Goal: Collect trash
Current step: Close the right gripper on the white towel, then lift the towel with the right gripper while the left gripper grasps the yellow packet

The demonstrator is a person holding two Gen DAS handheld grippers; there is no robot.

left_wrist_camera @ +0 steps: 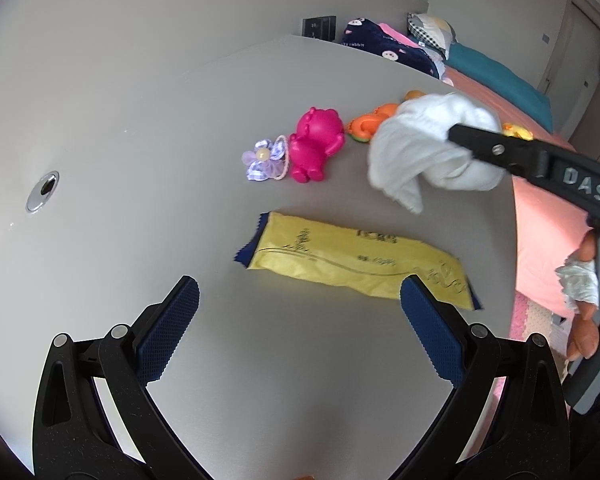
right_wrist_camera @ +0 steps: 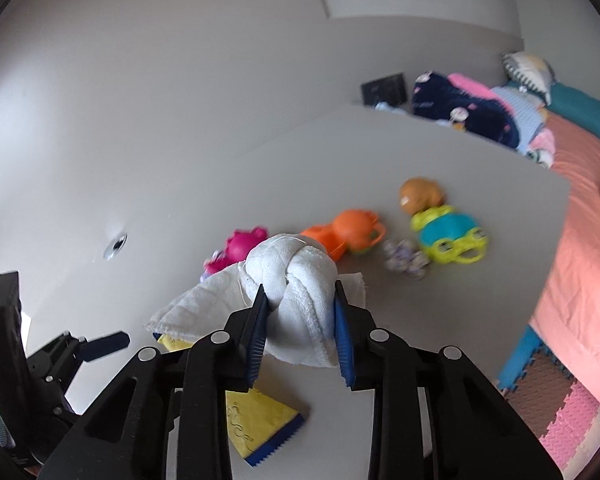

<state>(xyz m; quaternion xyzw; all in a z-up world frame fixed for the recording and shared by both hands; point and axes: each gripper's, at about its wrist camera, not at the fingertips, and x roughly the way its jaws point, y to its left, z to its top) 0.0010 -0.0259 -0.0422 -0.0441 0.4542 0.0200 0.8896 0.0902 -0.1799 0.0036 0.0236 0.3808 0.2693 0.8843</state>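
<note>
- Progress, my read: early-mid. R gripper (right_wrist_camera: 300, 312) has the knotted white cloth (right_wrist_camera: 288, 280) clamped between its jaws, pads pressing both sides of the knot, cloth clear of the desk (left_wrist_camera: 140, 140).
- No bin or bag in either view, so can't tell where it goes.
- Still left: yellow wrapper (left_wrist_camera: 352, 260) lying flat on the desk, centre of the left view; in the right view it pokes out under the R jaws, lower centre.
- Toys look like non-trash to me: pink toy (left_wrist_camera: 316, 146) w/ purple hair tie (left_wrist_camera: 262, 160) touching it, orange toy (right_wrist_camera: 350, 236), green-blue toy (right_wrist_camera: 450, 238), small purple thing (right_wrist_camera: 404, 258) between those two.
- L gripper (left_wrist_camera: 300, 304): jaws spread wide, nothing in them, angled down at the desk, wrapper's right end just beside the right pad. Prob next pick.
- R gripper: comes in from the right edge of the left view, tilted down, cloth hanging off its tip above the toys.
- A hand (left_wrist_camera: 584, 300) on the R handle shows at the right edge.
</note>
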